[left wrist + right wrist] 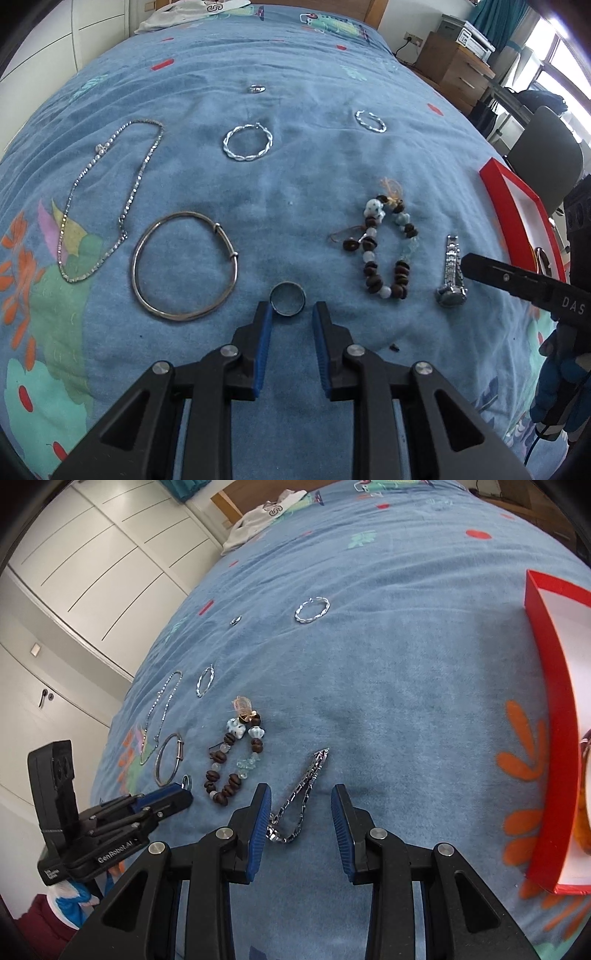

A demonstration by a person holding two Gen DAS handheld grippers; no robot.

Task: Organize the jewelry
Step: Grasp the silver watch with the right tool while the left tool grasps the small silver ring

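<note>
The left gripper is held with jaws apart, a ring just ahead between the tips. The right gripper is likewise spread, a metal watch lying between its jaws, unclamped.

A bed under a blue patterned cover carries the jewelry. Just ahead of the left tool lies a ring; to its left a bangle and a chain, to its right a bead bracelet, a watch and a red box. Farther ahead lie two twisted hoops and a small ring.
</note>
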